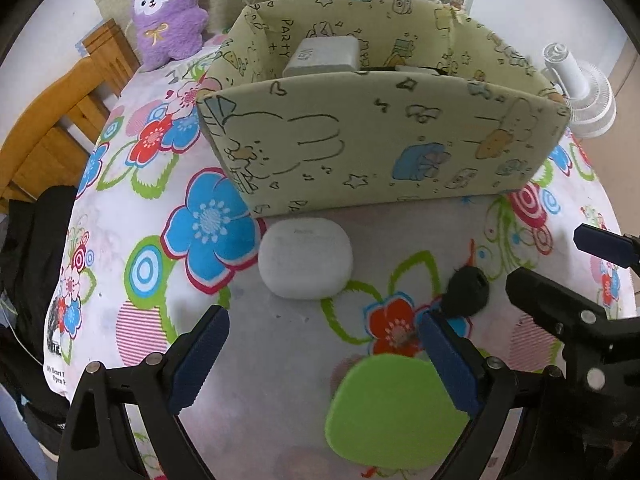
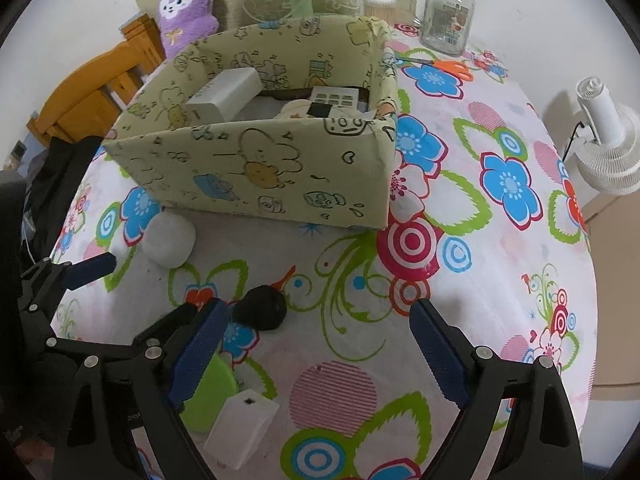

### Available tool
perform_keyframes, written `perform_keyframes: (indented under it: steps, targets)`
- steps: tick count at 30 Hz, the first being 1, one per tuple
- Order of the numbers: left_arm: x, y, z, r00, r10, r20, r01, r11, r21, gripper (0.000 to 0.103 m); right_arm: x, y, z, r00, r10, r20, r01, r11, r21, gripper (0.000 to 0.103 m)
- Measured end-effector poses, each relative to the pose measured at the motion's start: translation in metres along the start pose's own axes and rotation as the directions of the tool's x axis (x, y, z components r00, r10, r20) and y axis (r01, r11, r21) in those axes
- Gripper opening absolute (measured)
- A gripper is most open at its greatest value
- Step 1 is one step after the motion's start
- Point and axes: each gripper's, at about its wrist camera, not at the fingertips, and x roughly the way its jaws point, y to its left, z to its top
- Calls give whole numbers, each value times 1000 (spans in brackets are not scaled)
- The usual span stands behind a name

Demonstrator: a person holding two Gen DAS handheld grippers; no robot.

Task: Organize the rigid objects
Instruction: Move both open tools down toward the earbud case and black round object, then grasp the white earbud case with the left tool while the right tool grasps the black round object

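Left wrist view first: we see our left gripper point(image 1: 324, 340) spread wide with nothing between its 2 blue pads, hovering low over the flowered tablecloth point(image 1: 132, 216). Our landmark is the cartoon-print storage box point(image 1: 384, 140), standing in the middle of the table. Right at the foot of its near wall sits the white earbud case point(image 1: 306, 258), just beside the box and ahead of our left pads. Nearer to us than the box, a black key fob point(image 1: 468, 288) lies close to the left gripper's right pad, and a flat green disc point(image 1: 396, 412) lies under that same pad. Inside the box we spot a white charger block point(image 1: 324, 58) leaning against the far wall. Over on the right wrist view, our right gripper point(image 2: 316, 348) is also released, both fingers apart and gripping nothing. From this angle the box holds a white remote point(image 2: 336, 98) beside the charger, and a white adapter point(image 2: 242, 426) rests on the cloth well in front of the box, next to the green disc. Behind the box we see a purple plush toy point(image 2: 186, 12), a glass jar point(image 2: 448, 18) and orange scissors point(image 2: 454, 68).
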Motion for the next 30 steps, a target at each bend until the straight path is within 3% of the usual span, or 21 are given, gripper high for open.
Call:
perform_keyframes:
  steps: [9, 19, 27, 30]
  targets:
    - [15, 8, 14, 1000, 24, -6, -24, 999, 33, 91, 14, -1, 6, 1000, 5, -6, -4, 998, 55, 88]
    - [29, 20, 24, 1000, -18, -10, 18, 999, 38, 82, 27, 5, 9, 999, -28, -35, 30, 998, 54, 87]
    - [28, 20, 32, 998, -61, 5, 61, 996, 67, 57, 30, 11, 8, 998, -32, -50, 36, 996, 84, 85]
    - [29, 19, 32, 998, -65, 7, 64, 995, 71, 57, 30, 14, 5, 998, -40, -53, 45, 994, 95, 85]
